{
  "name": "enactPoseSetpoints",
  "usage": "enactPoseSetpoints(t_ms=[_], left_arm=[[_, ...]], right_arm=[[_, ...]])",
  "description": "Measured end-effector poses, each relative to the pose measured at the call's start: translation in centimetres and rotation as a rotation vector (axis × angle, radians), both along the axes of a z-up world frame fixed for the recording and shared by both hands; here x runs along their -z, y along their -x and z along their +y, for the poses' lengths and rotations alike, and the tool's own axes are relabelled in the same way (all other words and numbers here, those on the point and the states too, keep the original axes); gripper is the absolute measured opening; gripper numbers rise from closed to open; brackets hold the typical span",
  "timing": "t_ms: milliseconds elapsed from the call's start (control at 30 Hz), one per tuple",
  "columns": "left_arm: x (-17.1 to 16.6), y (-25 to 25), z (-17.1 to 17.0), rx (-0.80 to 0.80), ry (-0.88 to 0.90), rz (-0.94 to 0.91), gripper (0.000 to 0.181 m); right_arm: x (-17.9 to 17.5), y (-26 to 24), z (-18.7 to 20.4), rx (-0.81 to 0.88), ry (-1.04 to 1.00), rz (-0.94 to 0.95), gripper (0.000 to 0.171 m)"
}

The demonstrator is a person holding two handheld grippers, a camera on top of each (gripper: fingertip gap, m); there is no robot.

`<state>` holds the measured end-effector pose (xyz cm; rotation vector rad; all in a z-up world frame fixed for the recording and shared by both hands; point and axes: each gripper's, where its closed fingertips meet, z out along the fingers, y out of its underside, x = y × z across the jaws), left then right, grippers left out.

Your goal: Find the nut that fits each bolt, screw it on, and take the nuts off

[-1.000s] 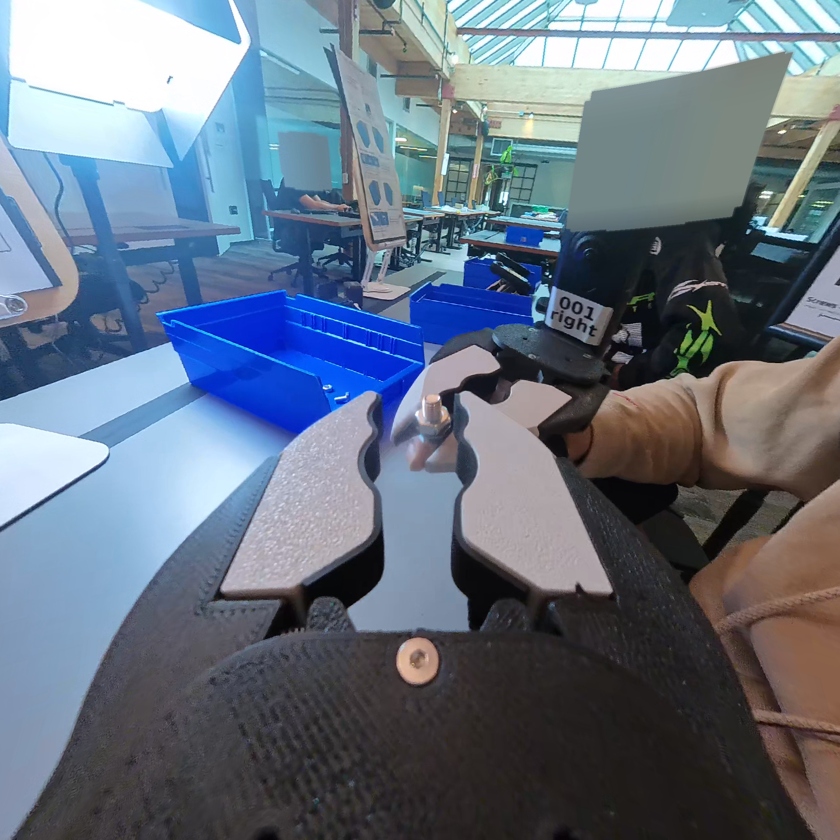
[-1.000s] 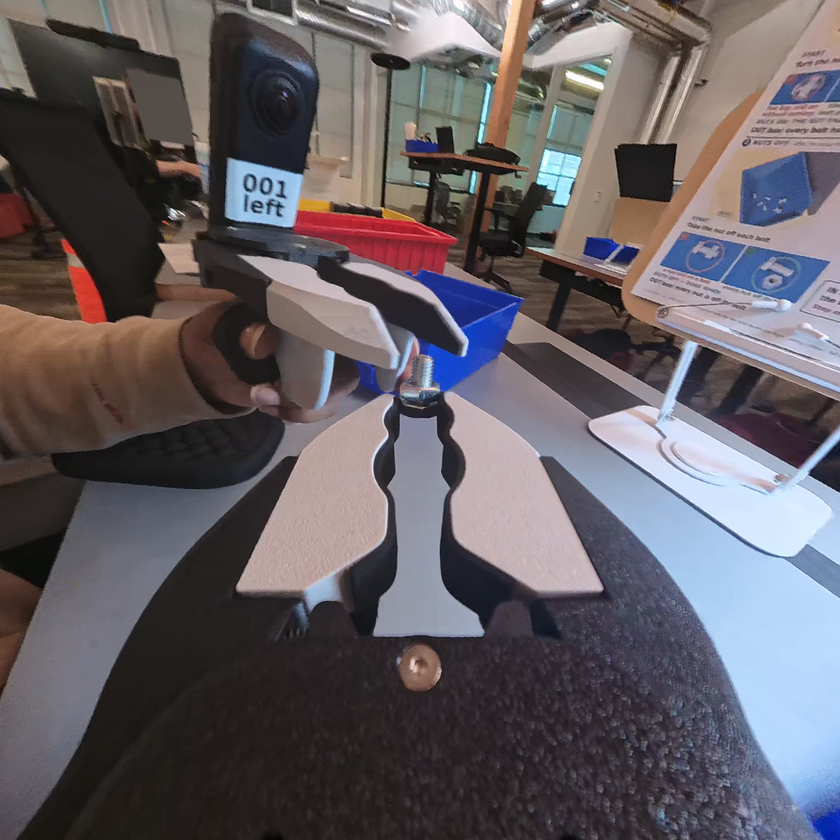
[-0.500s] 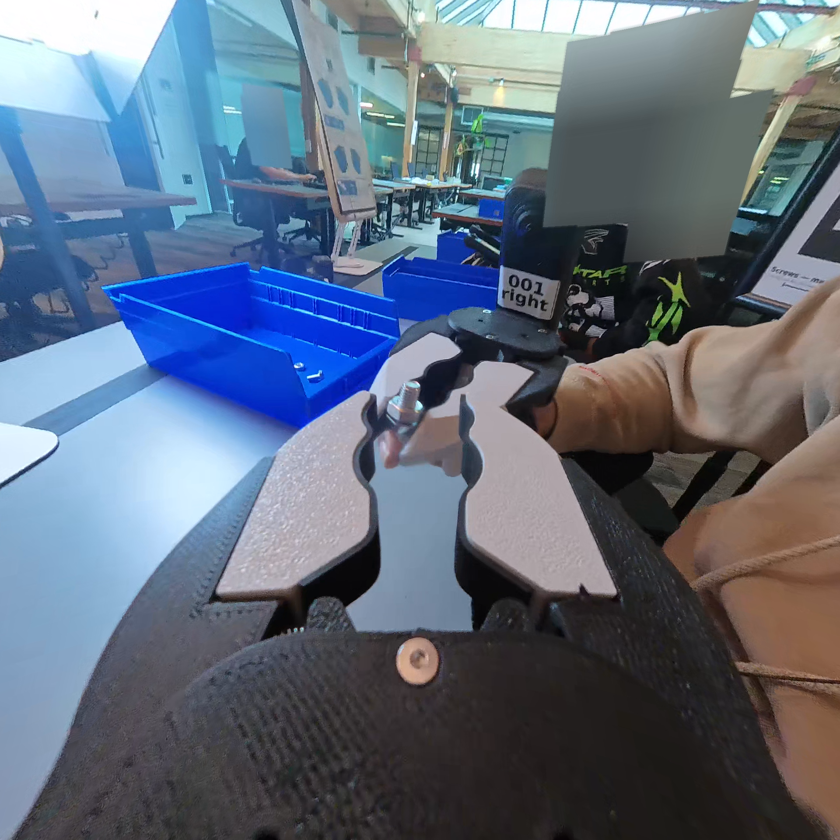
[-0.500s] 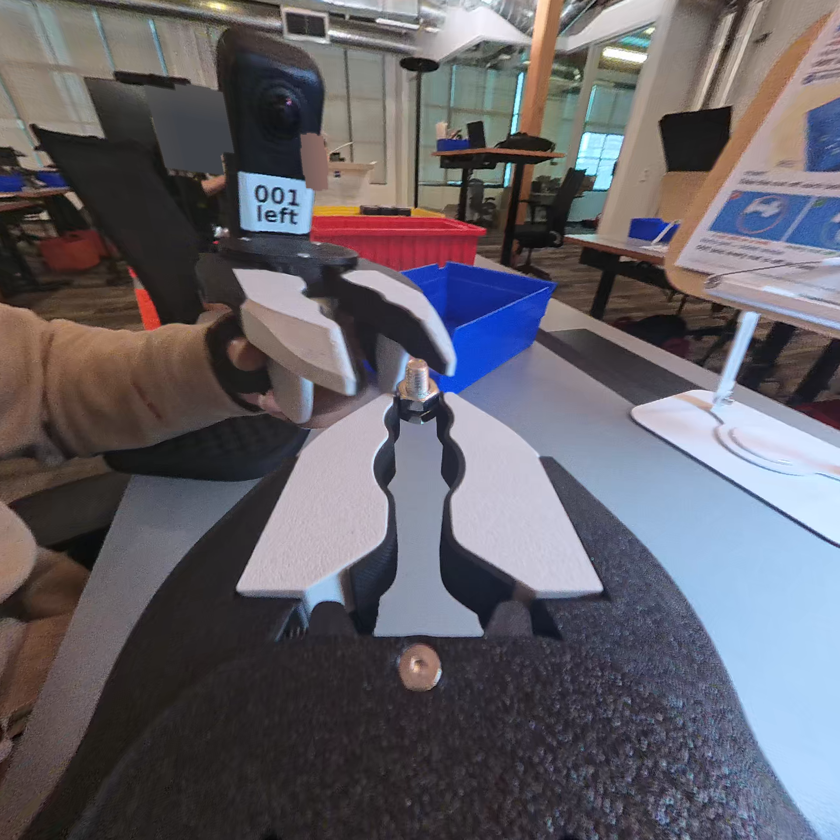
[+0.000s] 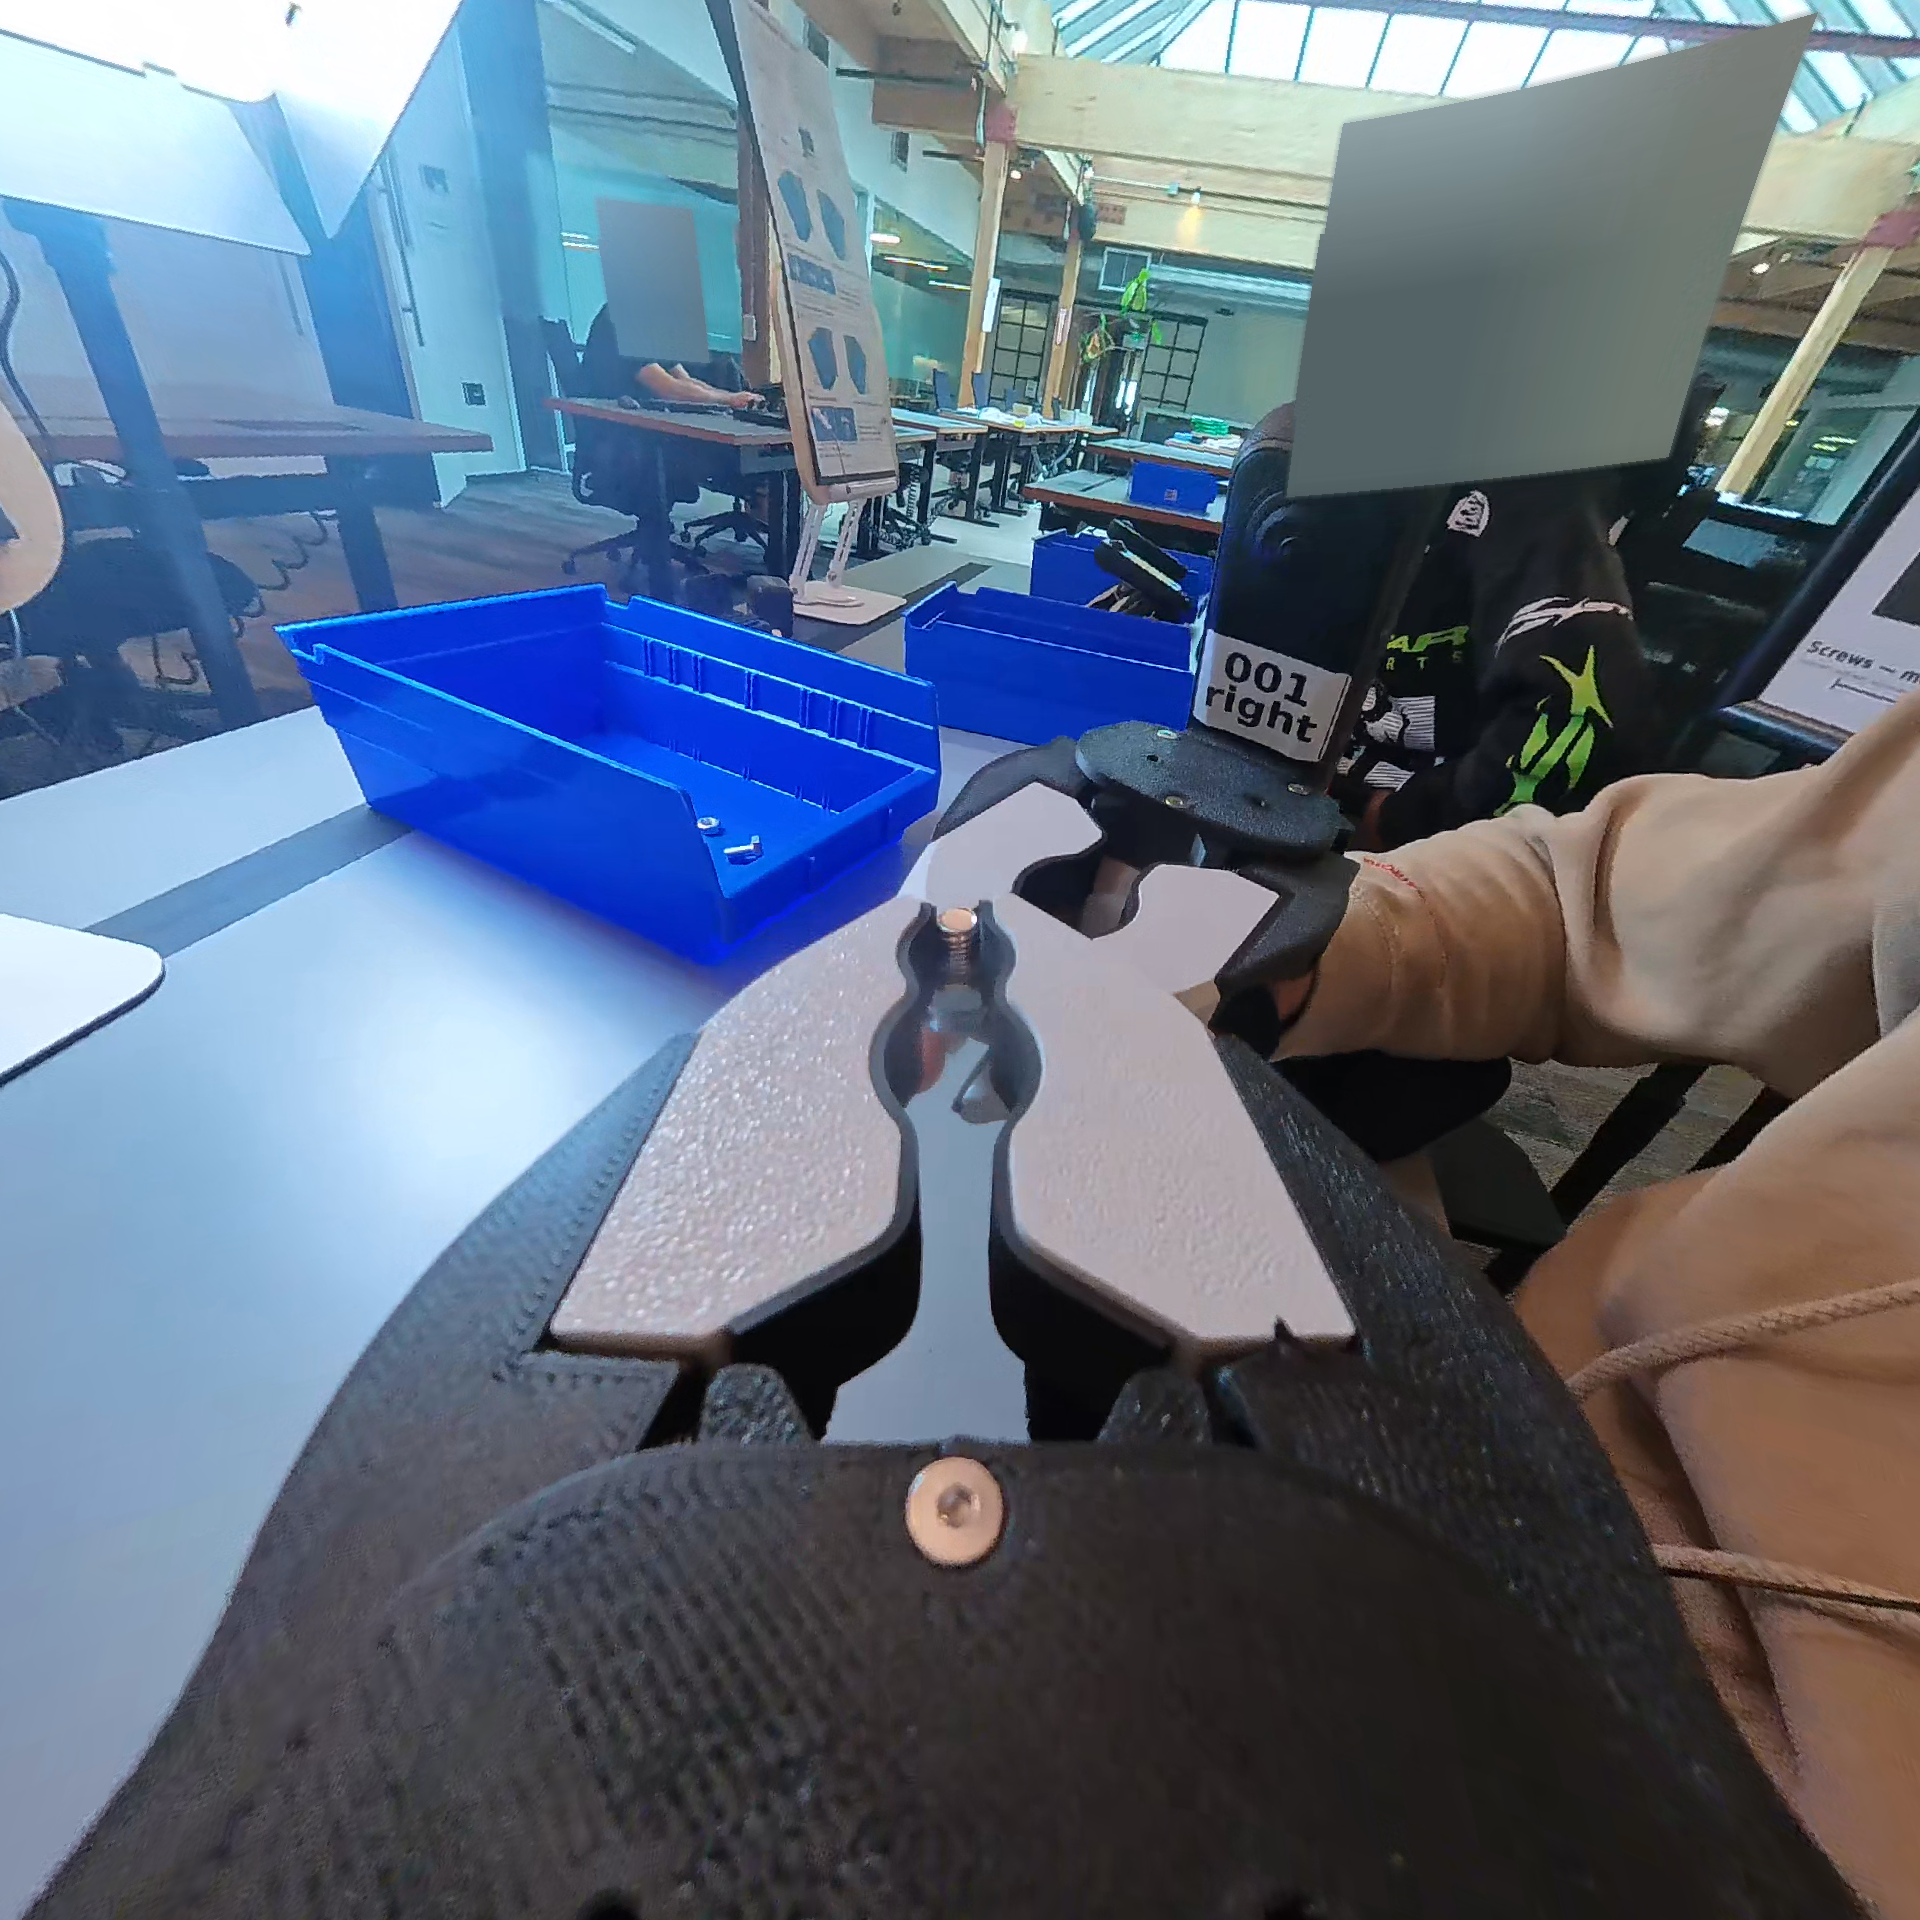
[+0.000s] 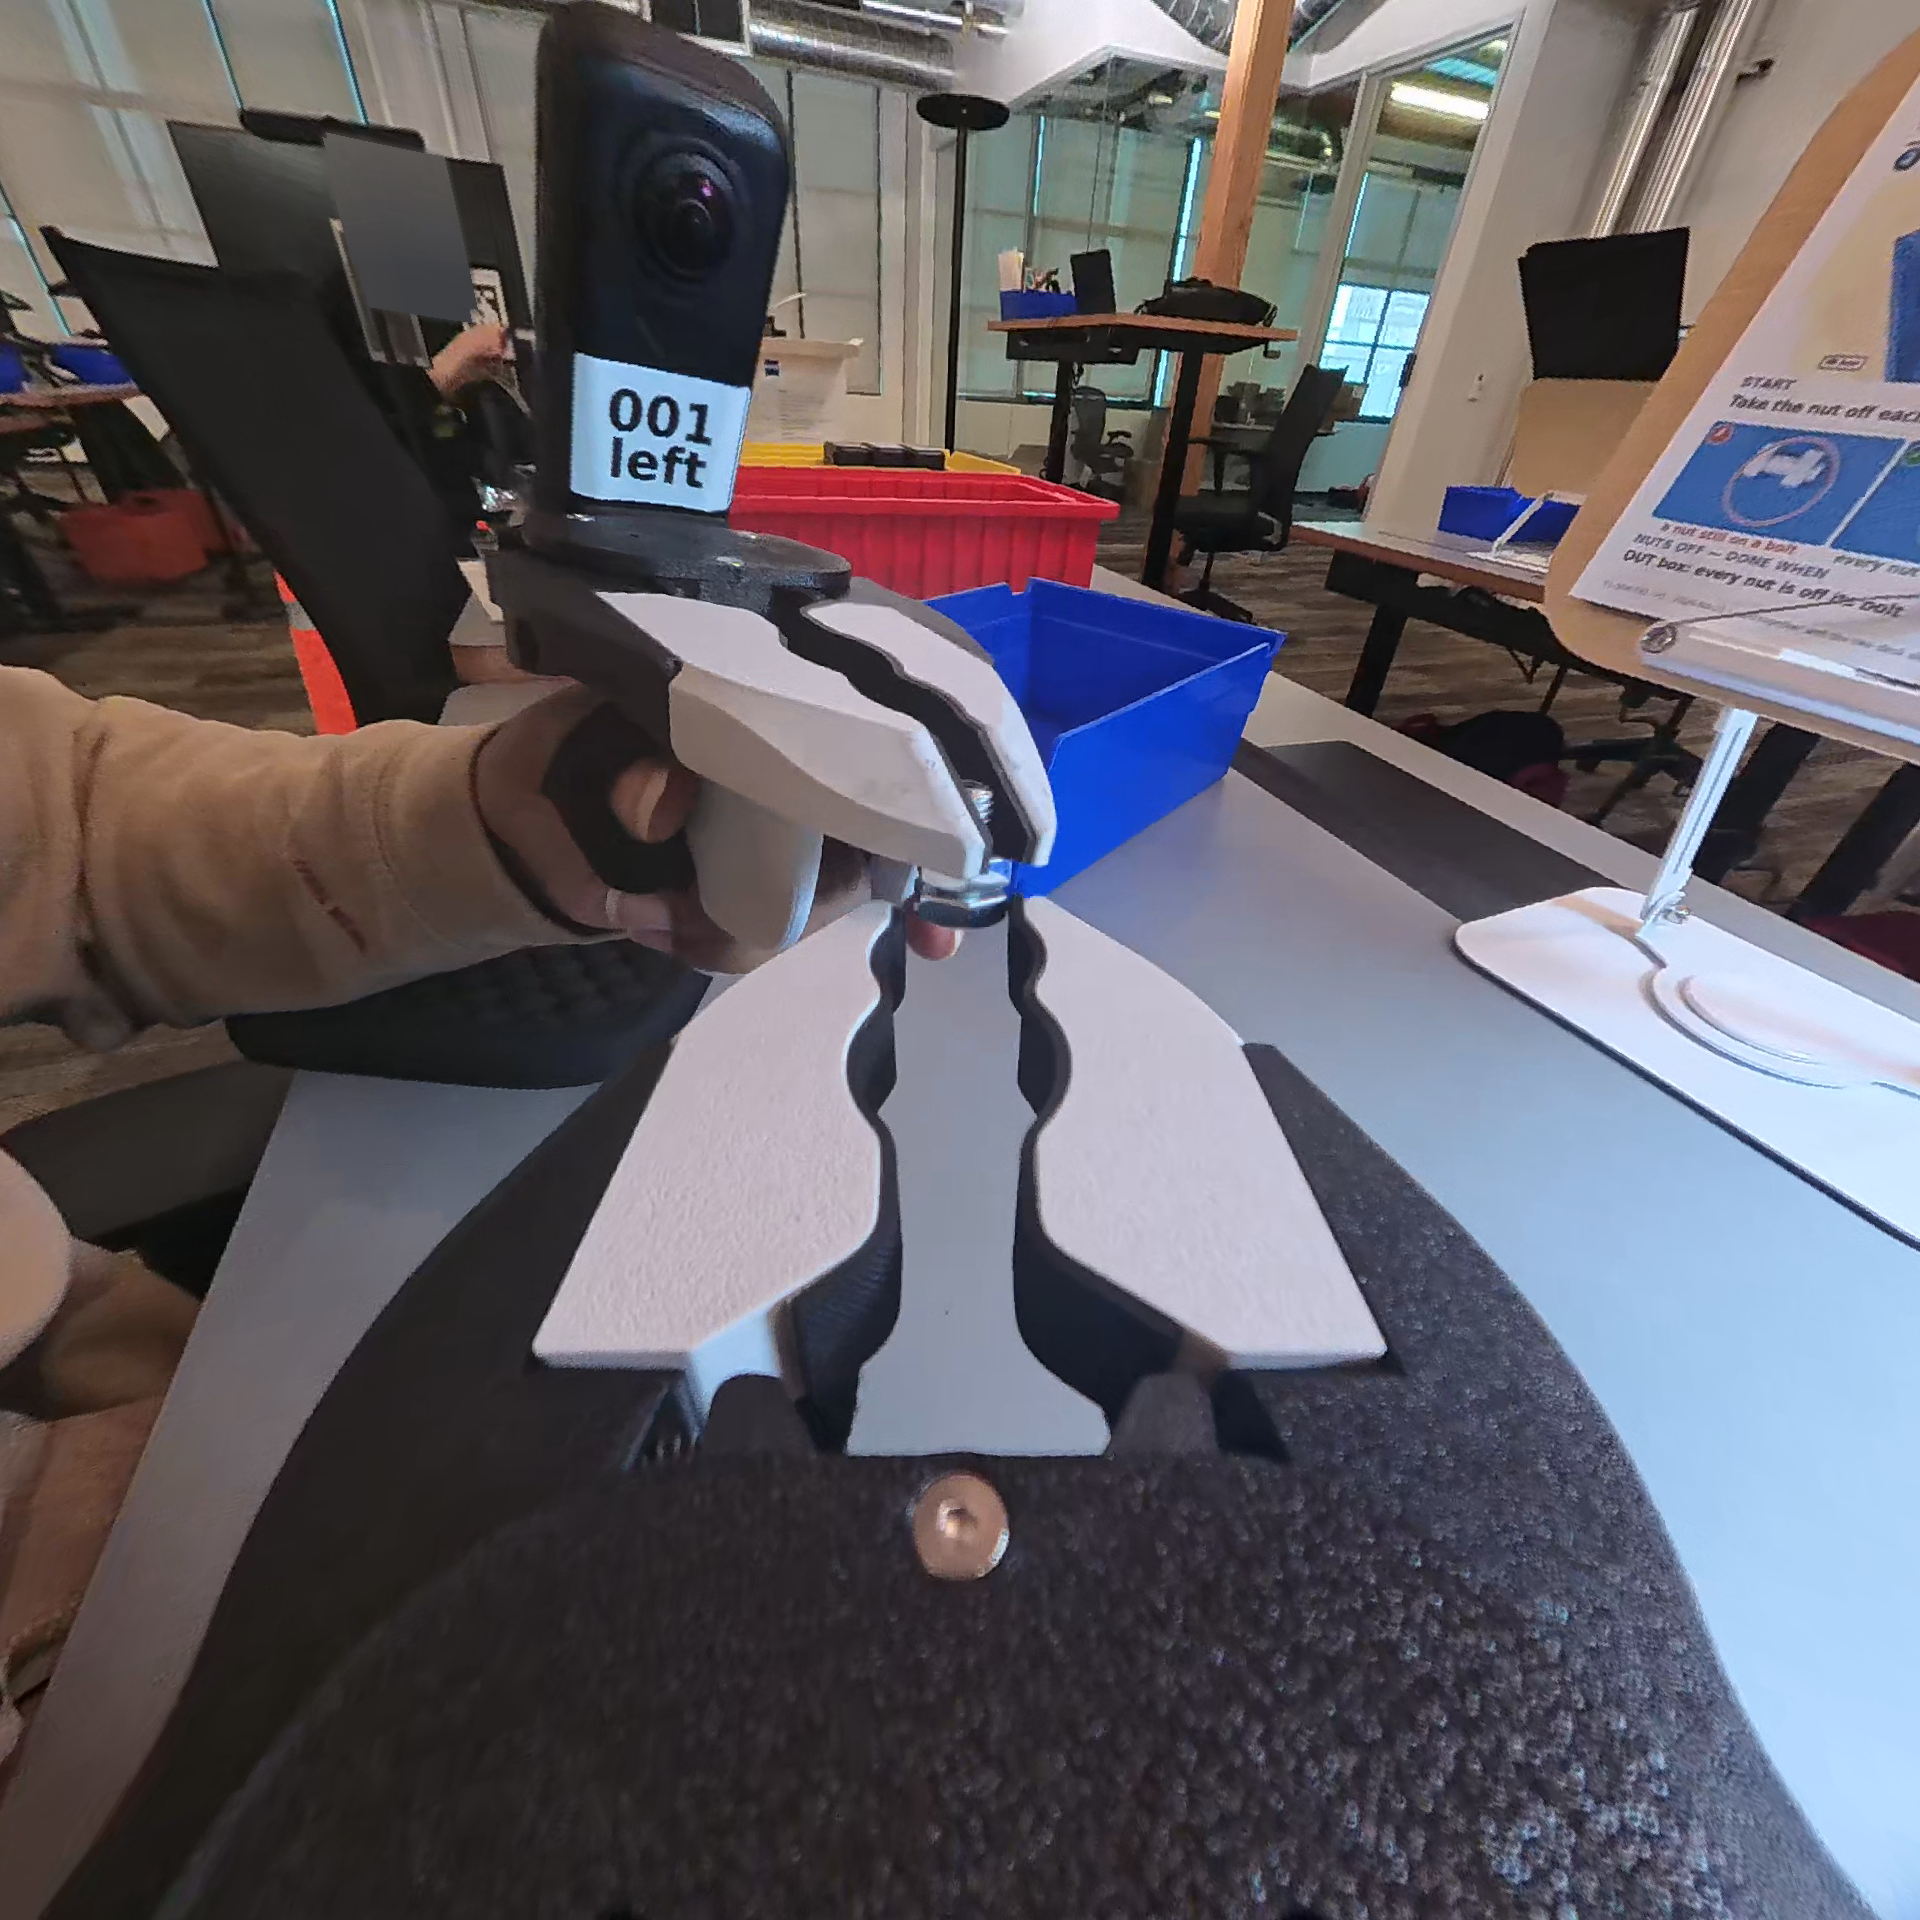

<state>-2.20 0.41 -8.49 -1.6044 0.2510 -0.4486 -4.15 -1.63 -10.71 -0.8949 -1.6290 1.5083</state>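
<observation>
Left gripper [image 5: 954, 940] clenched on the bolt [image 5: 954, 928] shank, threaded end poking up between its tips. Right gripper [image 6: 956, 914] pinches the nut [image 6: 961, 902] from below, likely to hold one part still while the other turns. Both held above the surface [image 5: 312, 1091]. Blue bin [image 5: 623, 769] at 11 o'clock holds loose hardware.
</observation>
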Motion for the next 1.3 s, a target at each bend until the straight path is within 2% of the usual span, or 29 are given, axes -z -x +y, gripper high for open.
enactPoseSetpoints(t_ms=[300, 367, 500, 567, 600, 667, 800, 933, 967, 1000, 1100, 1200, 1300], left_arm=[[-0.1, -0.3, 0.0, 0.003, -0.012, -0.004, 0.008], [-0.4, -0.2, -0.2, 0.014, -0.02, -0.017, 0.034], [0.2, -1.0, -0.5, 0.065, 0.008, 0.024, 0.04], [-0.7, -1.4, -1.5, 0.126, -0.03, 0.012, 0.005], [-1.2, -1.4, -1.8, 0.134, -0.04, -0.015, 0.005], [-0.9, -1.0, -1.5, 0.101, -0.032, 0.003, 0.014], [0.4, -0.4, -0.1, 0.026, 0.001, 0.009, 0.044], [0.4, -1.0, -0.6, 0.077, 0.02, 0.018, 0.039], [-0.2, -1.1, -1.2, 0.122, -0.004, -0.003, 0.015], [-1.2, -1.6, -2.0, 0.178, -0.048, -0.05, 0.004], [-1.1, -1.3, -1.6, 0.122, -0.055, 0.007, 0.016], [-0.2, -0.6, -0.5, 0.041, -0.034, 0.038, 0.04], [0.3, -1.2, -0.4, 0.053, -0.025, 0.072, 0.042]], right_arm=[[-0.2, -0.1, 0.0, -0.004, 0.018, -0.005, 0.015], [-0.3, -0.1, 0.2, -0.003, 0.029, -0.004, 0.015], [-0.3, 0.0, 1.0, 0.017, 0.046, -0.013, 0.015], [-0.4, 0.4, 2.1, 0.07, 0.065, -0.015, 0.015], [-0.4, 0.5, 2.7, 0.084, 0.08, -0.023, 0.015], [-0.5, 0.5, 3.1, 0.087, 0.093, -0.027, 0.015], [-0.4, 0.2, 1.5, 0.036, 0.057, -0.024, 0.015], [-0.3, 0.2, 1.3, 0.026, 0.06, -0.03, 0.015], [-0.4, 0.3, 1.7, 0.054, 0.053, -0.025, 0.015], [-0.4, 0.4, 2.2, 0.076, 0.05, -0.025, 0.015], [-0.4, 0.4, 2.9, 0.079, 0.083, -0.04, 0.014], [-0.3, 0.3, 1.7, 0.041, 0.065, -0.041, 0.015], [-0.1, 0.1, 0.9, 0.014, 0.054, -0.047, 0.015]])
